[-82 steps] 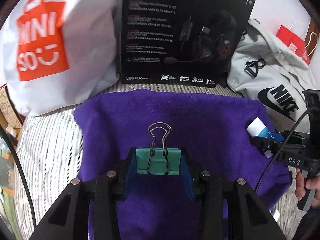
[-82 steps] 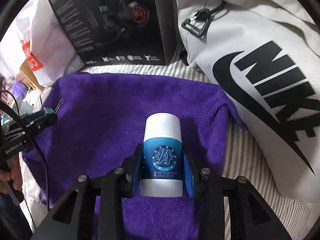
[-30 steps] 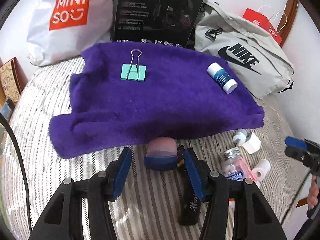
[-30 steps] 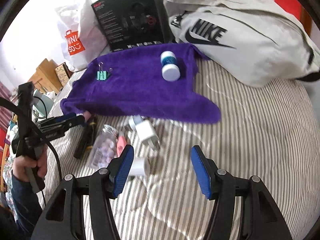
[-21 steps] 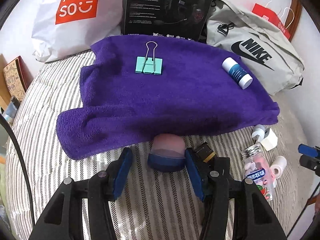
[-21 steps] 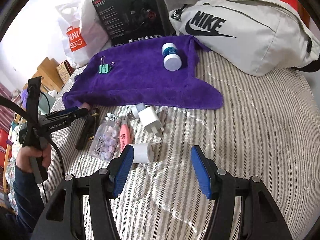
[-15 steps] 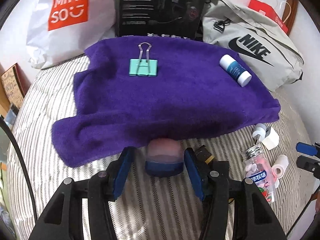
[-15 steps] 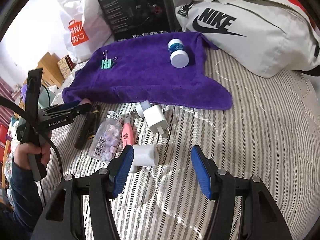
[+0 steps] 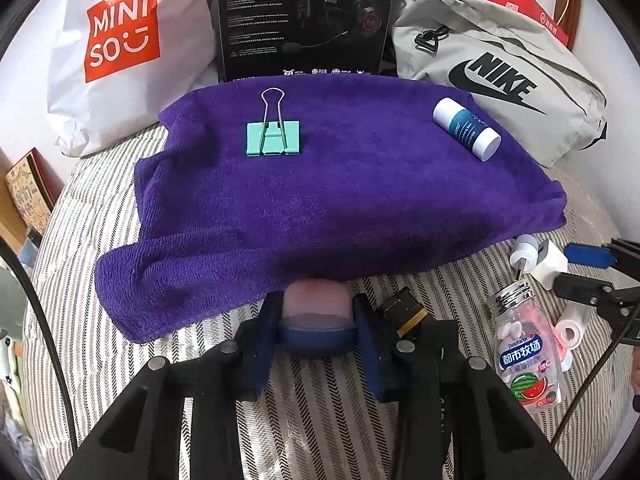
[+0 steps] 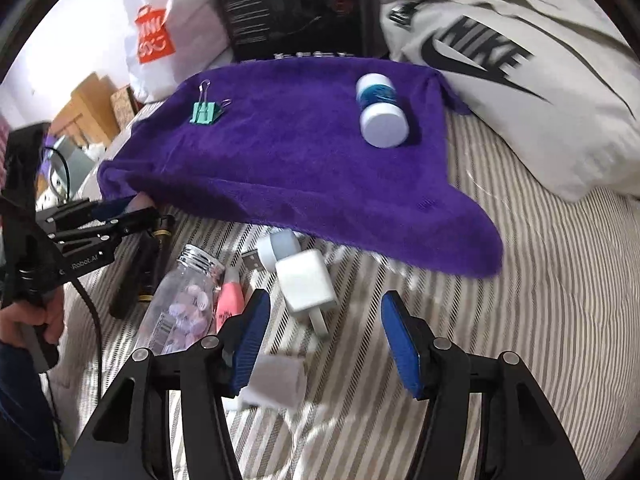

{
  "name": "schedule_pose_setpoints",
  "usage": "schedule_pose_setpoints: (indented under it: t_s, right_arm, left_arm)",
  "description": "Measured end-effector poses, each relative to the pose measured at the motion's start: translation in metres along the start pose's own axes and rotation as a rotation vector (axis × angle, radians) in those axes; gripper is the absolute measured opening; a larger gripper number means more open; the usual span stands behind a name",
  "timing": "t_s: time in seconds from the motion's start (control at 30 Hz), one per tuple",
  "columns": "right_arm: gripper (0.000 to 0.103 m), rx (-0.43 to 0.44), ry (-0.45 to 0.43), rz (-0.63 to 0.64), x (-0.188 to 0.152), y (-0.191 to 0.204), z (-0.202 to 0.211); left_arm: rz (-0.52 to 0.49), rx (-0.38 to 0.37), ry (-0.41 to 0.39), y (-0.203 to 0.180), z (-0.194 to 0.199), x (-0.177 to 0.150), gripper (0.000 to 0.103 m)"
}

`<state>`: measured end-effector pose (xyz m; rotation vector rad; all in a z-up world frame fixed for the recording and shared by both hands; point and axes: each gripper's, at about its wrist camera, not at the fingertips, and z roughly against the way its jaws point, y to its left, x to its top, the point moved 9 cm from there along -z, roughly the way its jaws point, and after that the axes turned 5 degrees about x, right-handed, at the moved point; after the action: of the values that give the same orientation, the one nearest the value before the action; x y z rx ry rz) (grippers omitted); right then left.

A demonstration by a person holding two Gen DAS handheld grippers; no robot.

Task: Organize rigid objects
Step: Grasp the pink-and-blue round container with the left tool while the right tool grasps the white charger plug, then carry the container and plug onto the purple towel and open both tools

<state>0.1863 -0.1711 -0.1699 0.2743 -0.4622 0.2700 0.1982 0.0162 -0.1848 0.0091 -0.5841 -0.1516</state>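
Note:
My left gripper is shut on a small jar with a pink top and a dark blue base, at the near edge of the purple towel. On the towel lie a teal binder clip at the back left and a white-and-blue tube at the back right. My right gripper is open, low over the striped bedding. A white charger plug lies just ahead of it and a white roll by its left finger. The left gripper shows at the left edge of that view.
A clear candy bottle, a pink tube and a black stick-like object lie in front of the towel. Behind it stand a white Miniso bag, a black headset box and a grey Nike bag.
The left gripper's fingers have closed in onto the small jar. The right gripper has moved forward and lower toward the charger plug and the white roll, still open.

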Motion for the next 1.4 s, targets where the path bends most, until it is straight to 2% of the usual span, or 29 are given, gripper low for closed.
schedule_pose_setpoints:
  t_s: [0.03,0.1,0.13,0.33,0.43,0.7,0.8,1.07,1.4]
  right_arm:
    - [0.057,0.001,0.004,0.015,0.001,0.002,-0.003]
    - [0.047,0.009,0.016,0.047,0.001,0.007,-0.01]
    - [0.038,0.01,0.024,0.064,0.001,0.009,-0.013]
    - [0.031,-0.036,0.014,0.139,0.003,0.012,-0.017]
    - [0.03,-0.022,0.024,0.109,0.002,0.007,-0.013]
    - [0.03,-0.054,0.024,0.081,-0.014,-0.013,0.0]
    - [0.03,-0.052,0.027,0.08,-0.013,-0.013,0.0]
    - [0.03,-0.026,0.012,0.063,-0.008,-0.015,0.012]
    - [0.03,0.018,0.0,0.042,-0.001,-0.013,0.017]
  left_arm:
    - [0.001,0.001,0.0,0.0,0.0,0.0,0.035]
    - [0.008,-0.004,-0.001,0.0,0.0,0.0,0.035]
    - [0.008,-0.004,-0.001,0.0,0.0,0.0,0.035]
    - [0.004,-0.004,0.001,0.001,-0.001,0.0,0.035]
    - [0.003,-0.006,0.0,0.0,-0.001,0.0,0.035]
    - [-0.006,0.008,0.001,-0.001,0.0,0.0,0.035]
    - [-0.009,0.013,-0.004,-0.002,-0.001,0.001,0.035]
    - [0.029,-0.028,0.009,0.005,0.005,-0.003,0.035]
    - [0.043,-0.031,-0.01,0.011,0.023,-0.002,0.035]
